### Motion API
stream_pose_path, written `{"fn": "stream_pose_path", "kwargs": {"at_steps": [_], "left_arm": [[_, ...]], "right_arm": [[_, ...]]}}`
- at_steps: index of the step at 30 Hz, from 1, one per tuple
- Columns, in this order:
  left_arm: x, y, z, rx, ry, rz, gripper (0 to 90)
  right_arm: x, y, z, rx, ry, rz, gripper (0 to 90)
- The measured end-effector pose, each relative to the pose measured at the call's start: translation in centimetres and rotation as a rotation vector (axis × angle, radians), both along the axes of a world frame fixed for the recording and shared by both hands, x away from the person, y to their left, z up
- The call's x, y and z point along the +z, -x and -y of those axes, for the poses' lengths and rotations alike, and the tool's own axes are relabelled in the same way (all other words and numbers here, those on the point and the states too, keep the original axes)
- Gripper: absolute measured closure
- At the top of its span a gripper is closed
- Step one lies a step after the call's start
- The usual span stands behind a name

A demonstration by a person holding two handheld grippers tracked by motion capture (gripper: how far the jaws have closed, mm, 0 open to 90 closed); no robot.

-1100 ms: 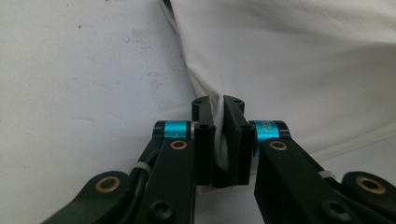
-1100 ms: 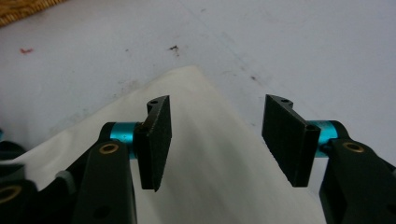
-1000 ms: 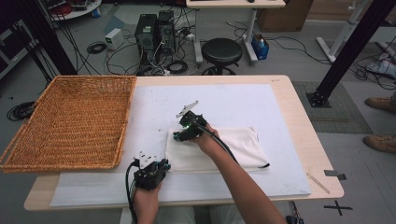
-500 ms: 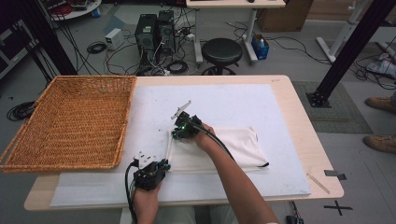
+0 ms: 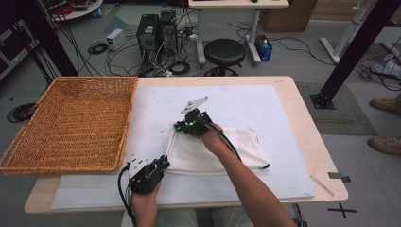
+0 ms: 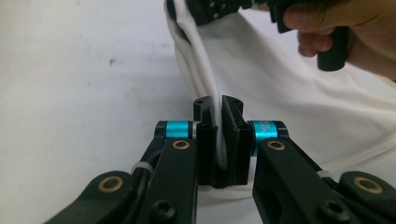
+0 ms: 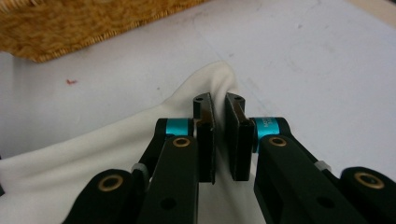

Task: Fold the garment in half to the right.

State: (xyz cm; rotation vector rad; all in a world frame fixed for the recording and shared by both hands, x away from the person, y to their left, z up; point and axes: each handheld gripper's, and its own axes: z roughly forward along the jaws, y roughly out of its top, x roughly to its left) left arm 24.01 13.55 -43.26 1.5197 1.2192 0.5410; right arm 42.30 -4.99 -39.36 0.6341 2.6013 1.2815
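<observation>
White cloth (image 5: 215, 151) — both grippers' fingers clamp it: left gripper (image 5: 161, 163) near edge, right gripper (image 5: 182, 126) far corner (just closed).

Bench (image 5: 302, 113) carries a sheet (image 5: 246, 101) spread over most of its top; basket (image 5: 71, 123) sits on the left part, overlapping the sheet's left edge and overhanging the bench's left side. Cloth (image 5: 236, 146) lies on the sheet right of the basket, toward the near edge, with the left claw (image 5: 163, 162) at its near-left corner and the right claw (image 5: 178, 126) at its far-left corner. On the floor behind the bench: stool (image 5: 224, 52), computer towers (image 5: 155, 30) to its left.
</observation>
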Motion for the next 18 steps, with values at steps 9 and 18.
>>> {"fn": "stream_pose_path", "kwargs": {"at_steps": [9, 18], "left_arm": [[4.1, -0.8, 4.6, -0.112, -0.015, 0.081, 84.0], [5.2, -2.5, 9.9, -0.219, -0.031, 0.089, 84.0]], "right_arm": [[2.8, 0.6, 5.2, -0.016, -0.174, 0.037, 85.0], [3.7, 0.6, 11.6, -0.069, -0.227, 0.065, 85.0]]}}
